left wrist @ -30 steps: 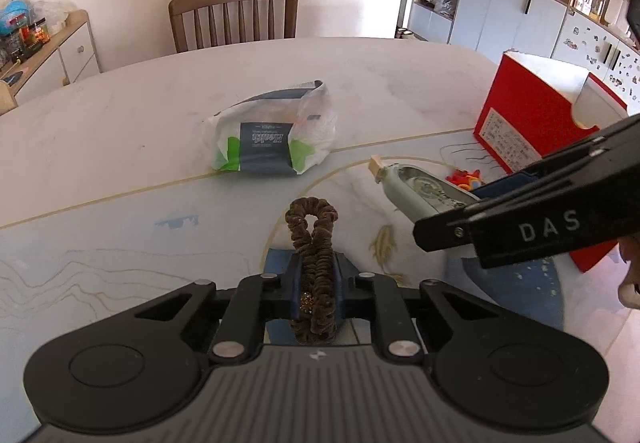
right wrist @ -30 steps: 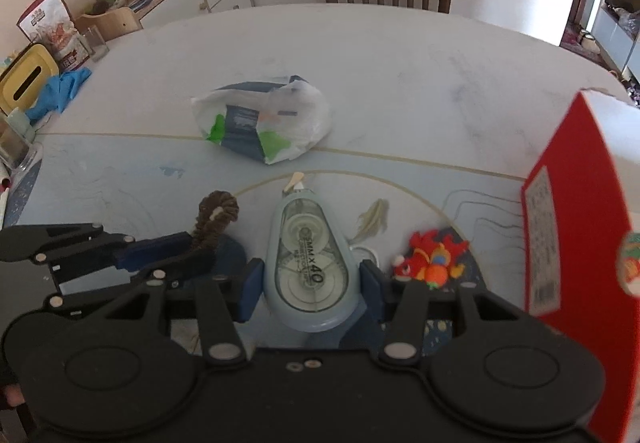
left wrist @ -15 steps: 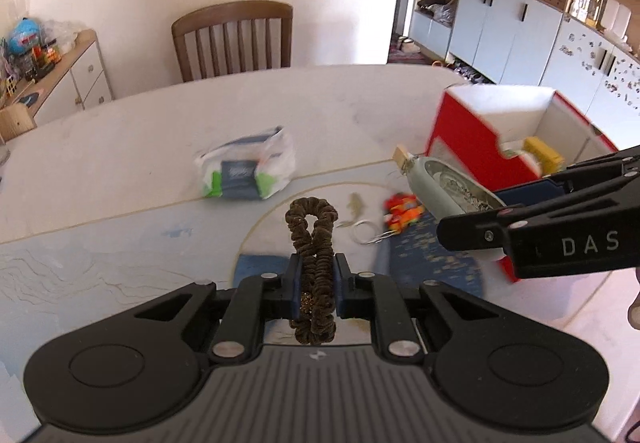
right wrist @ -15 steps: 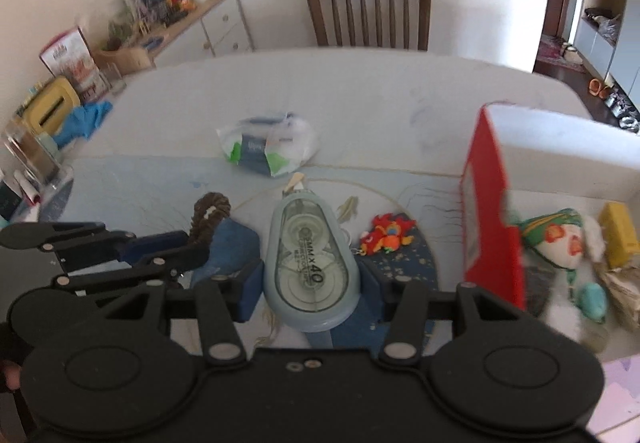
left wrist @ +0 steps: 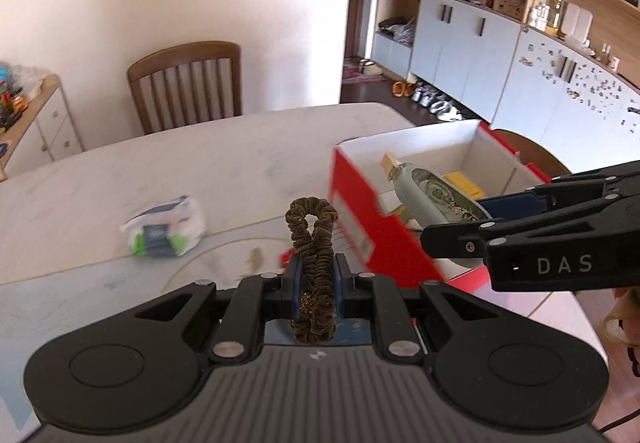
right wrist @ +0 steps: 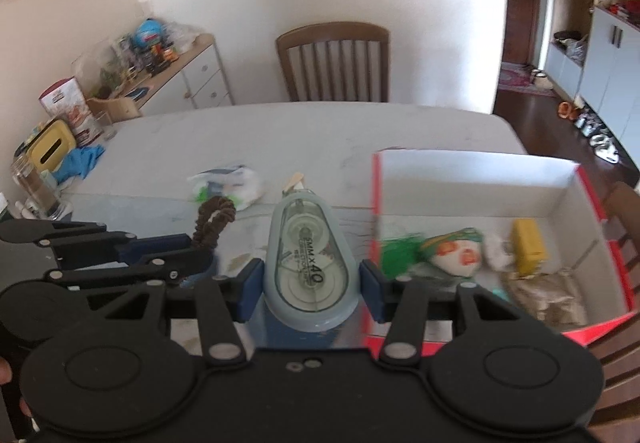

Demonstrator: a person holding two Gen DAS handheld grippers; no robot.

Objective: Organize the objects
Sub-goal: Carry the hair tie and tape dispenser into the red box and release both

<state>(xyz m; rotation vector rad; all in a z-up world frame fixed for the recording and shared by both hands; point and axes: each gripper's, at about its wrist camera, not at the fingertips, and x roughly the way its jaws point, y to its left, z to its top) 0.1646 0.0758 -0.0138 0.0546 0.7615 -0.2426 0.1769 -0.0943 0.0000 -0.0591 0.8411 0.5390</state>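
The left hand-held gripper [left wrist: 318, 283] is clamped on a brown scrunchie [left wrist: 314, 239] above the desk [left wrist: 200, 163]. The right hand-held gripper [right wrist: 310, 283] is clamped on a grey correction tape [right wrist: 310, 263], which seems to be just beside the open red box [right wrist: 472, 171]

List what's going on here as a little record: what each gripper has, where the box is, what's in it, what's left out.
left gripper: shut on scrunchie
right gripper: shut on tape
box: red, open, on table, right of both grippers
in box: yellow block, painted toy, other bits
left on table: plastic packet
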